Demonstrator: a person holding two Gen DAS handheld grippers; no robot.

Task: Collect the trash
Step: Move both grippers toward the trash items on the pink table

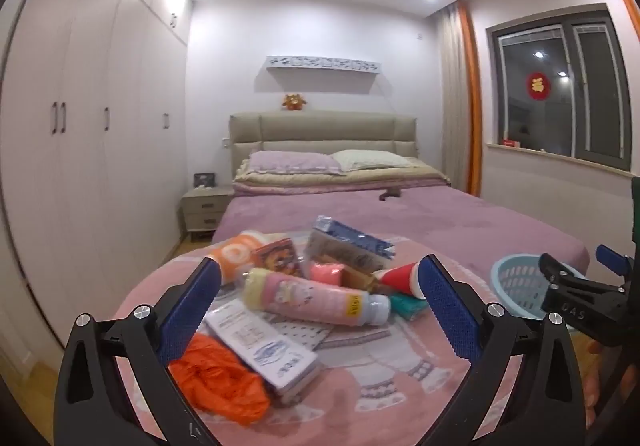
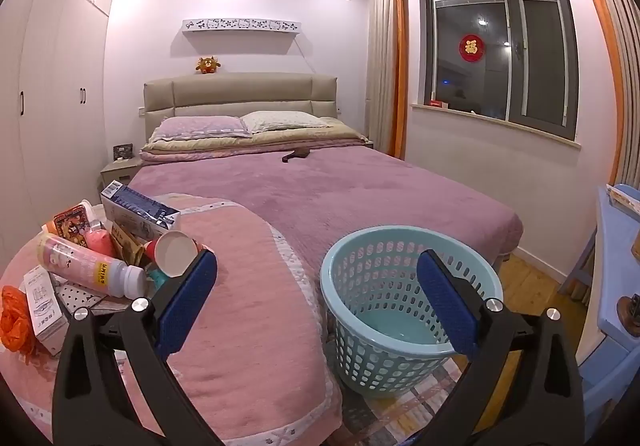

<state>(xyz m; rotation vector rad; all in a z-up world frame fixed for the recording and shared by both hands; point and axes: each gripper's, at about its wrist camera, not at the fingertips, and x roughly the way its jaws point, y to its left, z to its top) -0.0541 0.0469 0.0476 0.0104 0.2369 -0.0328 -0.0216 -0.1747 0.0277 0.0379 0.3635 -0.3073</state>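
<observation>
Both claws are held wide apart with nothing gripped: the left claw (image 1: 320, 298) is poised over the trash pile, the right claw (image 2: 318, 292) between pile and basket. The pink bottle (image 1: 316, 299), orange bag (image 1: 218, 386), white carton (image 1: 262, 350) and red paper cup (image 2: 172, 252) are heaped on the pink blanket (image 2: 240, 310) at the bed's foot. The pale blue basket (image 2: 400, 310) is set on the floor, just beside the bed.
</observation>
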